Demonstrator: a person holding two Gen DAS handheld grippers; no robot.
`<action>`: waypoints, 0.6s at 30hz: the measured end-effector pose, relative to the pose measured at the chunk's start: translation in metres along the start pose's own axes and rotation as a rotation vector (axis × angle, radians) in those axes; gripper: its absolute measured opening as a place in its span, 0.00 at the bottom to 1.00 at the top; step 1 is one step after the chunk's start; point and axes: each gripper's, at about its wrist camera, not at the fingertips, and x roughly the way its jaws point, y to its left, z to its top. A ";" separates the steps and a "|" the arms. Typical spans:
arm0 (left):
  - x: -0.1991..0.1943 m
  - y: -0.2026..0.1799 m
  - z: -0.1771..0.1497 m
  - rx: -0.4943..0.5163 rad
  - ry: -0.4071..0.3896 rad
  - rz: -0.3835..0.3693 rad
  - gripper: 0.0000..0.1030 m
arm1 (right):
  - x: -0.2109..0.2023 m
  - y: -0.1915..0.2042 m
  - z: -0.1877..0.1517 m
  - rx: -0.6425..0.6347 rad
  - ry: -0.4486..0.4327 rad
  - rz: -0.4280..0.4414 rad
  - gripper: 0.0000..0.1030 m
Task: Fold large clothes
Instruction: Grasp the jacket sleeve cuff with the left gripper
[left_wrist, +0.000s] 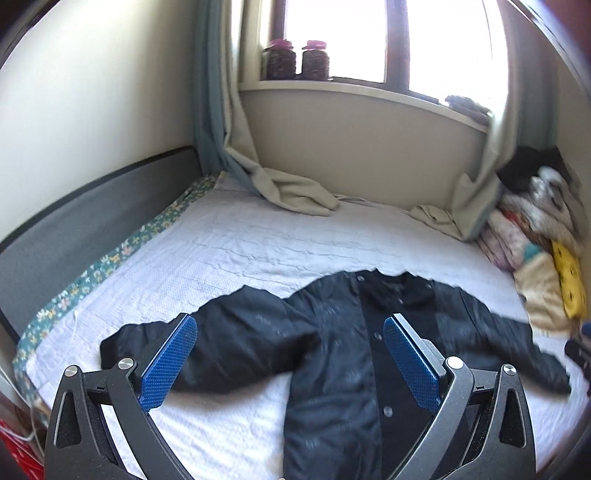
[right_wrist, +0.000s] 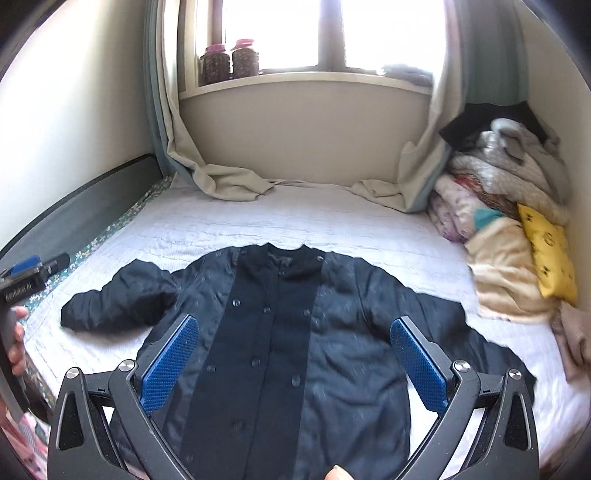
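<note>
Jacket: spread flat at bed's near edge, sleeves out, ready for folding.
Left gripper: apart, empty, above.
Right gripper: apart, empty, above.

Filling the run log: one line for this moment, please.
stage: pre-fold | jacket: flat, front up, on bed | left gripper: open | right gripper: open

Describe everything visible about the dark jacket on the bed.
The dark navy padded jacket lies flat, front up, on the white quilted bed cover, collar toward the window. A darker central panel carries rows of round snap buttons and looks closed. The fabric looks quilted, slightly puffy and creased. Both sleeves spread outward, the one nearer the grey headboard bent and bunched. Its hem runs out of frame. Neither open gripper holds it.
</note>
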 end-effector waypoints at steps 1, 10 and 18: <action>0.008 0.003 0.005 -0.007 0.007 0.010 0.99 | 0.012 -0.002 0.005 0.007 0.007 0.017 1.00; 0.070 0.066 -0.004 -0.129 0.152 0.125 0.99 | 0.105 -0.029 -0.018 0.076 0.156 0.046 1.00; 0.102 0.151 -0.031 -0.407 0.285 0.114 0.99 | 0.133 -0.047 -0.022 0.201 0.228 0.093 1.00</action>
